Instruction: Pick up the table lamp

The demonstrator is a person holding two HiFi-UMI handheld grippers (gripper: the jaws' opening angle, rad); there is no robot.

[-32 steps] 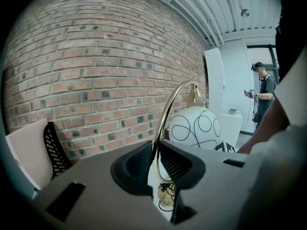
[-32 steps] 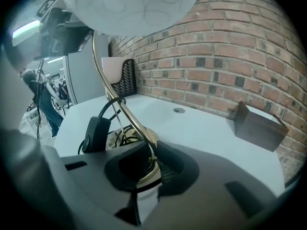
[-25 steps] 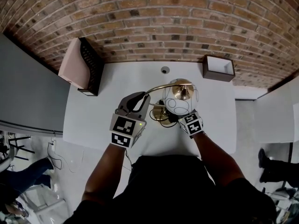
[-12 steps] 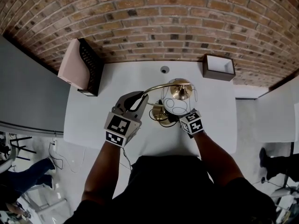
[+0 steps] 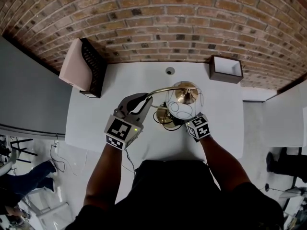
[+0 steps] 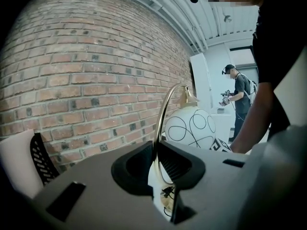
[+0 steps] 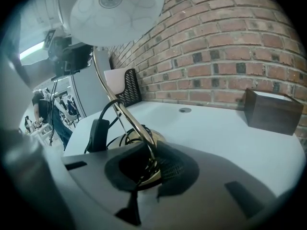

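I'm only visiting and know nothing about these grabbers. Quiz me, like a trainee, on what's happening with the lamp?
1. True or false: the left gripper is clamped on the lamp's curved brass arm.
2. The right gripper grips: A a mug; B the lamp's stem near its base; C nothing.
3. Fill in: the round shade is white with ___ squiggles.
Key: 1 true; 2 B; 3 black.

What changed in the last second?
The left hand-held gripper tilted slightly, its marker cube swinging leftward in the head view. It and the right hand-held gripper stay shut on the brass arm of the table lamp; the lamp hasn't moved.
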